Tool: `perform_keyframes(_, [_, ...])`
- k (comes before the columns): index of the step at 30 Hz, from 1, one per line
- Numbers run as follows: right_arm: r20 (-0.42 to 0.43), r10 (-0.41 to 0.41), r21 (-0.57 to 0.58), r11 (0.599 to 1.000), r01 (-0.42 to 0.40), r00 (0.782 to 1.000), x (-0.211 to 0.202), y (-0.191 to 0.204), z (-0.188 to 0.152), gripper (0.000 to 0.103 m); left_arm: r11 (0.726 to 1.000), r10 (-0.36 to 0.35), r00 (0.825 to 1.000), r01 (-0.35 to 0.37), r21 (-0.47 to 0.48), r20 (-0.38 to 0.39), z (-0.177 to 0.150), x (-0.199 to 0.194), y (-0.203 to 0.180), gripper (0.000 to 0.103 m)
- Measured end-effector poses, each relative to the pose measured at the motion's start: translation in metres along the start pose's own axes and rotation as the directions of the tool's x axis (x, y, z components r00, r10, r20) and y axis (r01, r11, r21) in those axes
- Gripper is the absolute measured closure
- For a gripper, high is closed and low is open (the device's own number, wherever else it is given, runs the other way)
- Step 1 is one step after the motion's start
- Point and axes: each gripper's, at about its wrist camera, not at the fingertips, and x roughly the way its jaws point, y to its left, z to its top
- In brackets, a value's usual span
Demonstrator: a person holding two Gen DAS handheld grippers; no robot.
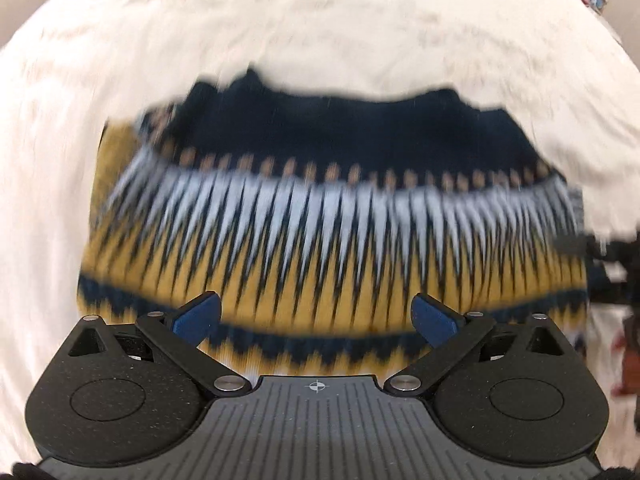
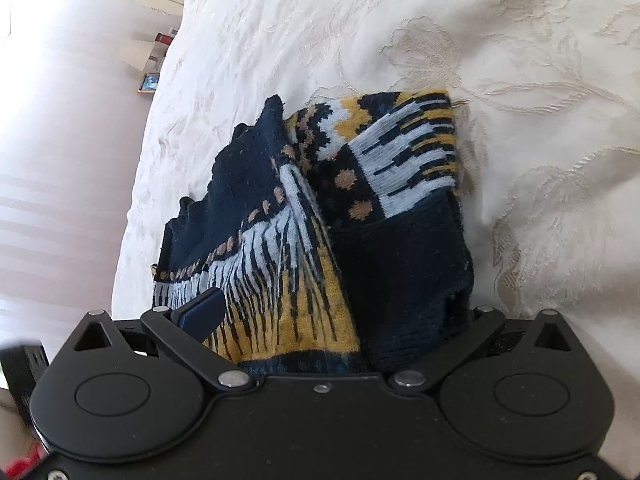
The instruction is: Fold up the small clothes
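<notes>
You had a bed as your work surface, spread with a cream bedspread (image 2: 500,60) woven in a raised floral and leaf pattern, lightly rumpled. Directly on it lay one knitted garment (image 2: 288,216), navy with mustard, pale blue and tan patterned bands, partly folded so that one layer lapped over another. In the left wrist view the same garment (image 1: 320,220) lay flat across the cream cover (image 1: 280,20), blurred

left gripper (image 1: 316,316): jaws spread wide, blue pads (image 1: 198,316) apart and empty. right gripper (image 2: 332,312): jaws likewise spread, one blue pad (image 2: 202,314) visible, the other hidden from view.
</notes>
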Motion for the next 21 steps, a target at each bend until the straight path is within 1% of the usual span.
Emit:
perform_keyframes(3, [-0.015,-0.001,0.000,1.000,0.001,1.000,0.002,0.000,0.003,0.000,0.999,0.035,0.999,-0.035,0.017,0.010,0.029,0.016,-0.006,0.000])
perform_keyframes(7, [-0.026,0.017,0.011,1.000,-0.017,1.000,0.002,-0.003,0.005,0.000,0.995,0.090,0.995,-0.088,0.047,-0.037,0.054,0.045,-0.010,0.000])
perform_keyframes(10, [-0.029,0.026,0.005,1.000,-0.026,0.999,0.002,-0.003,0.006,0.000,0.994,0.099,0.991,-0.095,0.046,-0.088,0.062,0.066,-0.010,0.000])
perform_keyframes(11, [-0.030,0.028,0.001,1.000,-0.028,0.999,0.002,-0.004,0.006,0.000,0.994,0.101,0.990,-0.097,0.049,-0.093,0.064,0.071,-0.010,0.000])
perform_keyframes(17, [-0.035,0.042,-0.012,0.999,-0.042,0.999,0.002,-0.007,0.006,0.000,0.993,0.115,0.988,-0.111,0.045,-0.104,0.072,0.085,-0.015,0.000])
perform_keyframes(18, [-0.035,0.044,-0.016,0.999,-0.044,0.998,0.002,-0.007,0.007,0.000,0.993,0.115,0.988,-0.111,0.046,-0.103,0.078,0.088,-0.016,0.000])
perform_keyframes(21, [-0.038,0.047,-0.031,0.998,-0.048,0.998,0.003,-0.006,0.006,0.000,0.993,0.112,0.989,-0.109,0.042,-0.093,0.074,0.088,-0.017,0.000])
